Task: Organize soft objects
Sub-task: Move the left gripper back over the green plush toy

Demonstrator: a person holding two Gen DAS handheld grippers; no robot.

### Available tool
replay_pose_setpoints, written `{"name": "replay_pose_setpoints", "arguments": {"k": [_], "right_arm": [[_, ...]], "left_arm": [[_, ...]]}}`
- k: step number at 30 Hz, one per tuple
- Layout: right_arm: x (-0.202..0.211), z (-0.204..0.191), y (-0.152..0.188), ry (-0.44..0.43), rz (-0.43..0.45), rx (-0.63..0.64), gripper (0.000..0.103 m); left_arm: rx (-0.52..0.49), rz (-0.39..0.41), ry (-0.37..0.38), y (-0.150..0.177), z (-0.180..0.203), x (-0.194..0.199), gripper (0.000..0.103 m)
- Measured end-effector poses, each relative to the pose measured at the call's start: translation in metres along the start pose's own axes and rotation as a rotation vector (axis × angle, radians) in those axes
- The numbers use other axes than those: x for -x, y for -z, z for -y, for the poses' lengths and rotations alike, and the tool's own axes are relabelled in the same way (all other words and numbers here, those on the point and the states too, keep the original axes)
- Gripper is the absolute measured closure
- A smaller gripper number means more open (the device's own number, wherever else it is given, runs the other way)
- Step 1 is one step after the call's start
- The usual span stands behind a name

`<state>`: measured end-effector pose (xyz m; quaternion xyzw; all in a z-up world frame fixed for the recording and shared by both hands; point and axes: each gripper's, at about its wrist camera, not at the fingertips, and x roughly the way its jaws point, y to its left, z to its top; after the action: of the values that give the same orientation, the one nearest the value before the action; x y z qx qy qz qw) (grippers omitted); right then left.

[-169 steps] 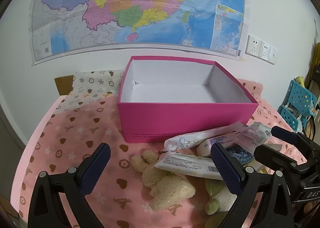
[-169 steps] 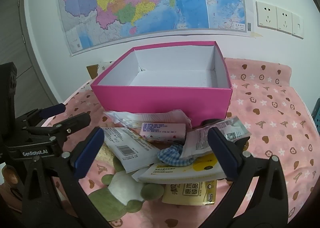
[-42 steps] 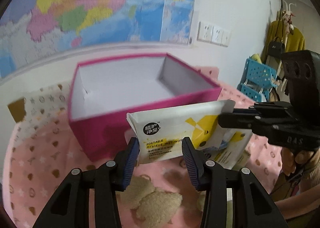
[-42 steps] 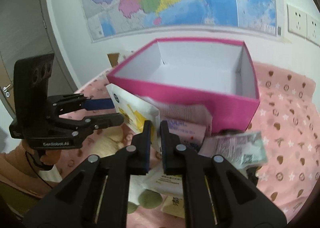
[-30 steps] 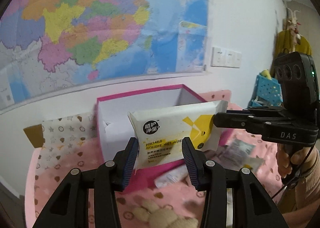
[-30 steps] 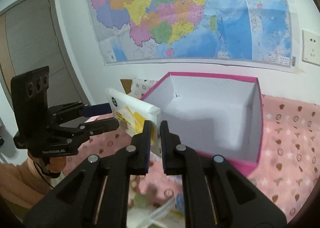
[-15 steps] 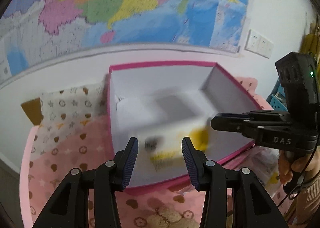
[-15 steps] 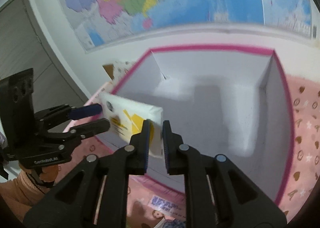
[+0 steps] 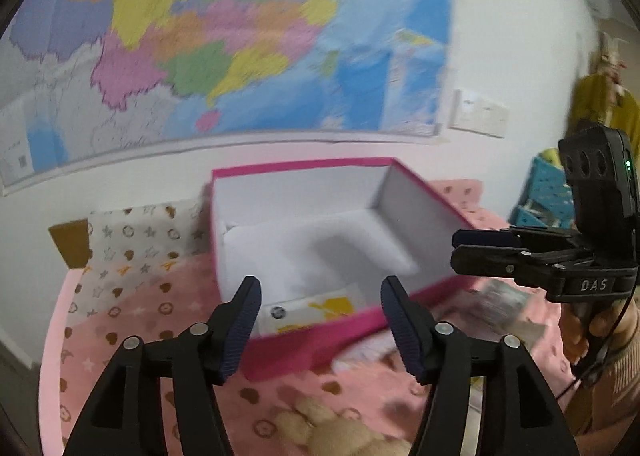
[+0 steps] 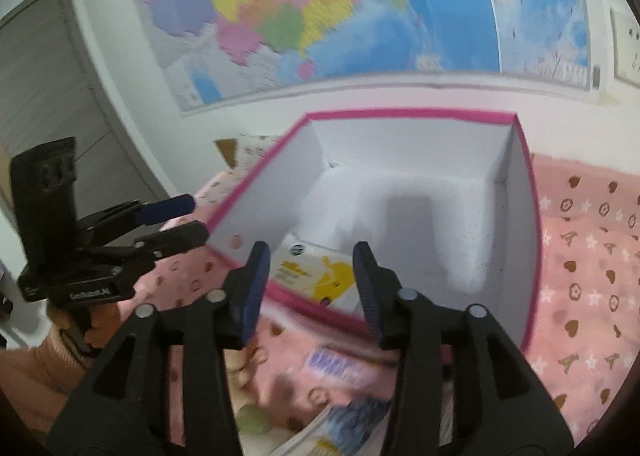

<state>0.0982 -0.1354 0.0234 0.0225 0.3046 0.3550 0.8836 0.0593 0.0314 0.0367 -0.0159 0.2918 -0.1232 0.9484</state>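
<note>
A white and yellow wet wipes pack [image 9: 316, 310] lies inside the pink box [image 9: 320, 340] against its near wall; it also shows in the right wrist view [image 10: 316, 276] in the box [image 10: 528, 240]. My left gripper [image 9: 320, 320] is open and empty, above the box's near wall. My right gripper [image 10: 312, 288] is open and empty, above the same wall. Each gripper shows from the side in the other's view, the right one [image 9: 476, 250] and the left one [image 10: 180, 221].
The box stands on a pink patterned cloth [image 10: 584, 296]. A beige plush toy [image 9: 332, 436] and several soft packets [image 10: 340, 372] lie on the cloth in front of the box. A map [image 9: 200, 35] hangs on the wall behind.
Both grippers held the wipes pack over the box half a second ago. Both have opened and the pack has dropped into the box. The grippers have pulled back a little.
</note>
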Motion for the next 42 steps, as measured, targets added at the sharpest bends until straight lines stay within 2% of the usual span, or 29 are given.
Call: {"name": "replay_pose_setpoints", "arguments": {"k": [4, 8, 14, 21, 26, 31, 32, 33, 37, 42], "right_arm": [[0.034, -0.020, 0.021, -0.049, 0.023, 0.050, 0.055], [0.053, -0.028, 0.046, -0.076, 0.009, 0.052, 0.054], [0.056, -0.025, 0.095, -0.060, -0.090, 0.007, 0.054], [0.050, -0.016, 0.133, -0.067, -0.175, -0.060, 0.054], [0.039, -0.009, 0.151, -0.053, -0.203, -0.101, 0.054], [0.031, -0.008, 0.155, -0.057, -0.197, -0.122, 0.054], [0.029, -0.008, 0.155, -0.061, -0.197, -0.126, 0.056], [0.028, -0.008, 0.155, -0.070, -0.193, -0.129, 0.062], [0.028, -0.015, 0.156, -0.082, -0.187, -0.117, 0.067], [0.035, -0.026, 0.155, -0.115, -0.172, -0.102, 0.070]], "left_arm": [[-0.020, 0.013, 0.073, 0.018, 0.017, 0.021, 0.034], [-0.030, -0.041, 0.133, 0.044, 0.031, 0.027, 0.033], [-0.018, -0.136, 0.258, 0.080, 0.050, 0.028, 0.033], [-0.031, -0.221, 0.354, 0.109, 0.073, 0.030, 0.033], [-0.029, -0.278, 0.344, 0.124, 0.080, 0.027, 0.033], [-0.016, -0.323, 0.318, 0.136, 0.081, 0.022, 0.033], [-0.003, -0.335, 0.307, 0.139, 0.080, 0.020, 0.033], [0.013, -0.345, 0.305, 0.142, 0.077, 0.017, 0.033], [0.082, -0.332, 0.317, 0.142, 0.061, 0.023, 0.041], [0.123, -0.287, 0.231, 0.137, 0.039, 0.035, 0.051]]}}
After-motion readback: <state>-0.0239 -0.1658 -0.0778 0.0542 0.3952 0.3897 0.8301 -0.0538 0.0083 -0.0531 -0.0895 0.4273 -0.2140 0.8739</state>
